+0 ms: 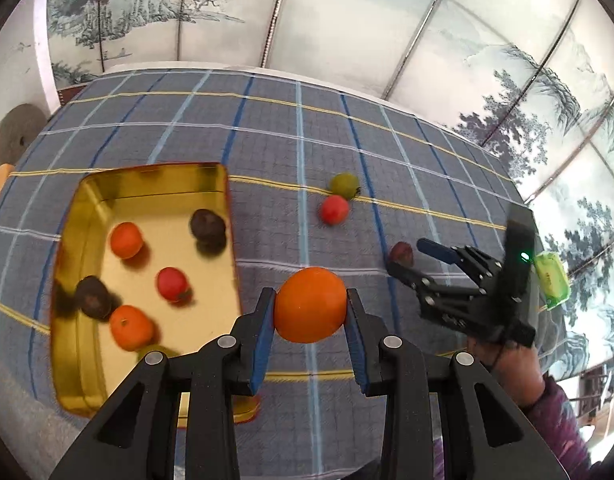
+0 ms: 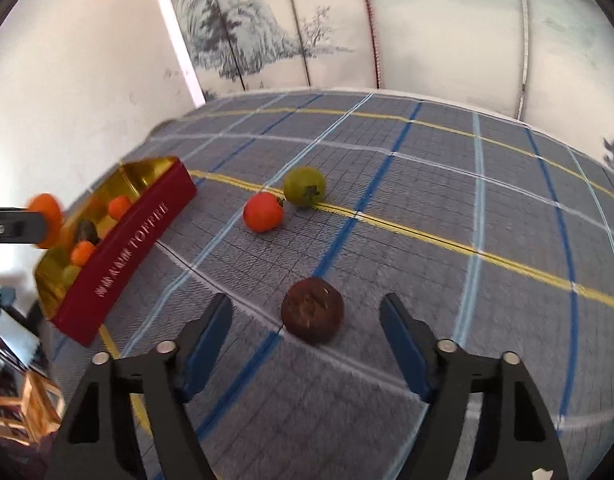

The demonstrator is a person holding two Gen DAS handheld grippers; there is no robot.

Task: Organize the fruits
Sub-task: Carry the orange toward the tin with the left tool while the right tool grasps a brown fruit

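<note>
my left tongs (image 1: 311,312) are squeezing a big orange (image 1: 310,304) between the two blue pads, and the orange is up off the cloth. the gold tin (image 1: 89,208) sits at about 9 o'clock from that orange, just beside it. inside the tin i can see two small oranges (image 1: 126,240), a red tomato (image 1: 172,284), two dark round fruits (image 1: 207,224) and a bit of something green near the tin's closest edge. out on the blue checked cloth (image 1: 267,128) there is a red tomato (image 1: 335,209) at about 12 o'clock from my orange, and a green tomato (image 1: 344,185) touches it just behind. a brown fruit (image 1: 401,253) lies at about 2 o'clock, right by the tips of my right tongs (image 1: 407,258). from my right camera, my right tongs (image 2: 307,320) are wide apart and holding nothing. the brown fruit (image 2: 312,310) sits on the cloth between the two fingers, and i cannot tell if it touches them. the red tomato (image 2: 263,212) and green tomato (image 2: 304,186) are at about 11 and 12 o'clock from it, well apart from it. the tin's red side (image 2: 127,256) is at 9 o'clock, and the big orange (image 2: 47,220) hangs just over its left edge in my left tongs (image 2: 15,226).
</note>
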